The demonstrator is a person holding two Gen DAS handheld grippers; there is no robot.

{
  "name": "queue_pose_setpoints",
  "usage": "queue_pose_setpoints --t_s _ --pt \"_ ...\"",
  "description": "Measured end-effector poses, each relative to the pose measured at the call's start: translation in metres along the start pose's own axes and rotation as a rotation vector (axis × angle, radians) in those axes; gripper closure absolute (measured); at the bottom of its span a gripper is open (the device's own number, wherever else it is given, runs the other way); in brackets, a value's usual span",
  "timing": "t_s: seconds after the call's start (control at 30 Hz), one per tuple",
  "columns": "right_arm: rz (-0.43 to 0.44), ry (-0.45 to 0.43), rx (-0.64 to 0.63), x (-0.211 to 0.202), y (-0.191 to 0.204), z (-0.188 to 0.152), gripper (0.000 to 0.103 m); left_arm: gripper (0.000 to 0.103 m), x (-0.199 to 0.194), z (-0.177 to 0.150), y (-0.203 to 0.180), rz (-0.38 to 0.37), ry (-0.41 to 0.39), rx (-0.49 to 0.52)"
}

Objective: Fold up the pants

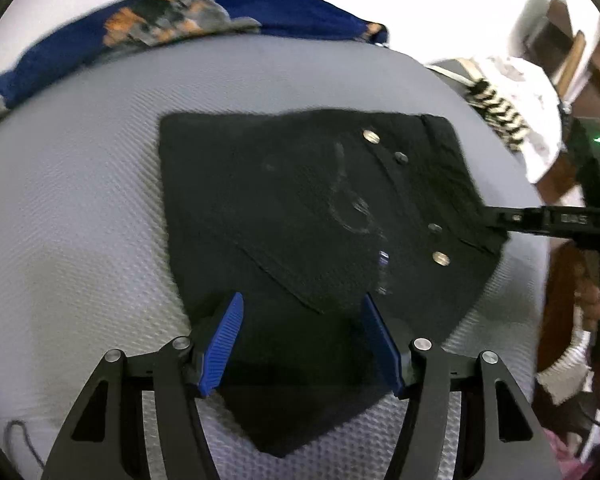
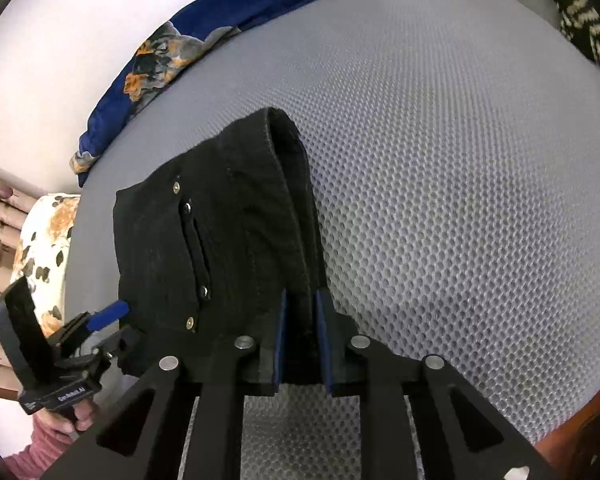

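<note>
The black pants (image 1: 308, 216) lie folded into a compact square on the grey mesh surface (image 1: 80, 208), pocket rivets facing up. My left gripper (image 1: 302, 320) is open, its blue pads spread over the near edge of the pants. My right gripper (image 2: 300, 312) is shut on the waistband edge of the pants (image 2: 220, 224); it shows in the left wrist view (image 1: 496, 218) at the right corner of the fold. The left gripper shows in the right wrist view (image 2: 112, 314) at the pants' left side.
A blue floral cloth (image 1: 204, 16) lies along the far edge of the mesh surface. A black-and-white patterned cloth (image 1: 496, 108) and a white cloth (image 1: 536, 112) sit at the right. A floral pillow (image 2: 44, 240) is at the left.
</note>
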State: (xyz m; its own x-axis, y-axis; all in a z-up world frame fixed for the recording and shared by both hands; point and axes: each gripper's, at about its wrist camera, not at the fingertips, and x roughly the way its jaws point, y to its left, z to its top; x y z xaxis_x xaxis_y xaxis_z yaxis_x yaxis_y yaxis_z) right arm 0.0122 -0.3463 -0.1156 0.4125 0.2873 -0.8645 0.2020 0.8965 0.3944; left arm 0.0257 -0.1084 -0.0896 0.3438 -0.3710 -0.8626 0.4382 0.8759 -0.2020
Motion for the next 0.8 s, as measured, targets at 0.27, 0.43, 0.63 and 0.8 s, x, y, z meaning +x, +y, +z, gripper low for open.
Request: queue_pose_setpoints --t_s 0.27,0.43,0.63,0.8 --pt "-0.037 -0.077 -0.063 -0.007 0.021 0.023 0.067 0.040 0.004 0.014 0.009 0.122 -0.025 -0.004" --pt "-0.072 -0.105 -0.107 -0.003 0.034 0.041 0.066 0.040 0.002 0.021 0.025 0.165 -0.046 -0.035" --pt "-0.088 -0.113 -0.102 0.008 0.035 0.057 0.066 0.040 0.008 0.037 0.041 0.193 -0.067 -0.074" --pt "-0.086 -0.109 -0.091 0.017 0.032 0.067 0.064 0.040 0.020 0.048 0.052 0.207 -0.043 -0.091"
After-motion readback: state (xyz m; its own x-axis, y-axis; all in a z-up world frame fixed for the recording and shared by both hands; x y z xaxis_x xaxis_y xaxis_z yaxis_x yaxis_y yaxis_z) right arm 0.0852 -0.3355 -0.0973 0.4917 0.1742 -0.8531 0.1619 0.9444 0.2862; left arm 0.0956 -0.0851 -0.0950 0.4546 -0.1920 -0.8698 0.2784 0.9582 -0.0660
